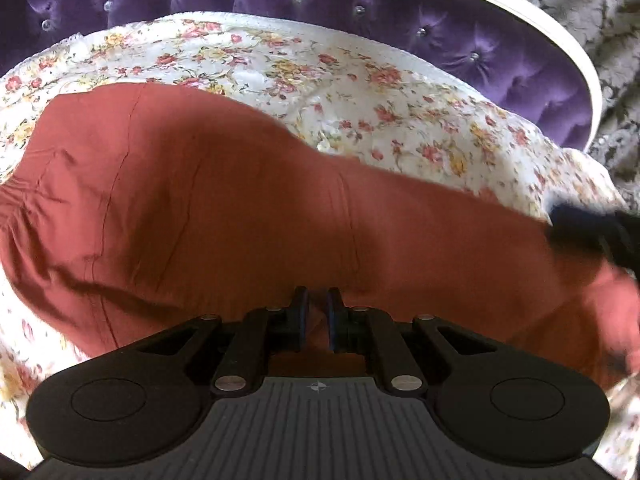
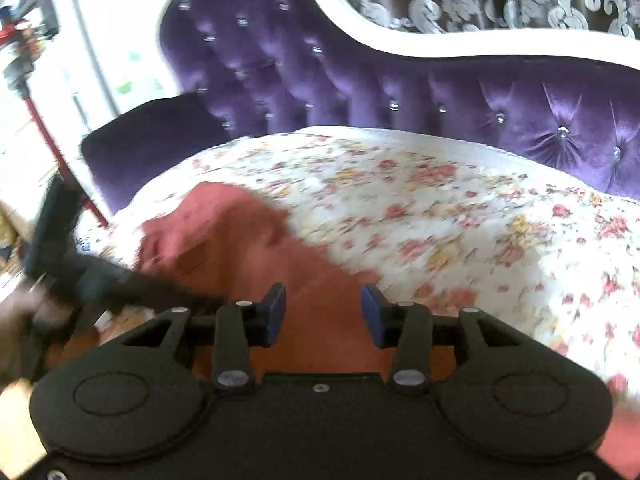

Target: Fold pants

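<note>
The red pants (image 1: 224, 200) are laid long-ways across the bed (image 1: 400, 92), along its near edge. They are pinched by the left gripper (image 1: 318, 312). The right gripper (image 2: 323, 312) is held wide open above them.

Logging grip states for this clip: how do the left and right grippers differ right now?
The left gripper has its fingers nearly together, pinching a fold of the pants; the right gripper has its fingers wide apart, gripping nothing. The left view is sharp, the right view blurred. Both are over the pants on the floral bedspread.
</note>
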Action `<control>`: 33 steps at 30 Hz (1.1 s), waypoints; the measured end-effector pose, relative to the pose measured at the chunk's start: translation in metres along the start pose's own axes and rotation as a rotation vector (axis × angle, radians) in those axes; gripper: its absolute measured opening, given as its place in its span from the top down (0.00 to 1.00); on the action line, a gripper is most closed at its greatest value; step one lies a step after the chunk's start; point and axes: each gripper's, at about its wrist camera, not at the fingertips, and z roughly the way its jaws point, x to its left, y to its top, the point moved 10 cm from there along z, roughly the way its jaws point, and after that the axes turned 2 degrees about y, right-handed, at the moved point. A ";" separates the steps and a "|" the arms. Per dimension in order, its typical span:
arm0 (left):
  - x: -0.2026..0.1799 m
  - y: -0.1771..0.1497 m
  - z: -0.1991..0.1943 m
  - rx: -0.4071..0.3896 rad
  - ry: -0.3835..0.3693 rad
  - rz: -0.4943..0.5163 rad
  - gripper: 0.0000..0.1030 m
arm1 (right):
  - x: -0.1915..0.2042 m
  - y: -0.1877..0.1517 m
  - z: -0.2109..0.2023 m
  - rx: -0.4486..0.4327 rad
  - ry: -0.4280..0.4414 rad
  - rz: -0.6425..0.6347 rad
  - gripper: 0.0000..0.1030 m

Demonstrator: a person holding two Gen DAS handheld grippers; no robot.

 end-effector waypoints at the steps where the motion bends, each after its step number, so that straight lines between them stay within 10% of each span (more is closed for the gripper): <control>1: 0.000 -0.003 -0.002 -0.004 -0.005 0.002 0.90 | -0.008 0.005 0.013 0.022 0.008 0.022 0.48; 9: 0.021 -0.019 -0.015 0.035 -0.040 -0.055 0.90 | -0.021 -0.008 0.076 0.203 0.126 0.144 0.50; 10: 0.023 -0.019 -0.015 0.039 -0.041 -0.061 0.90 | -0.020 -0.010 0.077 0.201 0.132 0.151 0.55; 11: 0.025 -0.019 -0.016 0.044 -0.041 -0.067 0.90 | -0.018 -0.011 0.074 0.189 0.135 0.154 0.88; 12: 0.027 -0.018 -0.017 0.045 -0.033 -0.075 0.90 | -0.015 -0.009 0.069 0.162 0.133 0.147 0.91; 17: 0.033 0.013 -0.041 -0.070 0.013 -0.112 0.90 | 0.041 -0.007 0.011 -0.028 0.049 -0.083 0.91; 26: -0.003 0.061 -0.035 -0.157 -0.040 -0.067 0.90 | 0.118 -0.089 0.037 -0.013 -0.289 -0.691 0.90; 33: -0.001 0.027 0.008 -0.034 0.031 0.004 0.90 | 0.113 -0.087 0.034 0.007 -0.242 -0.650 0.85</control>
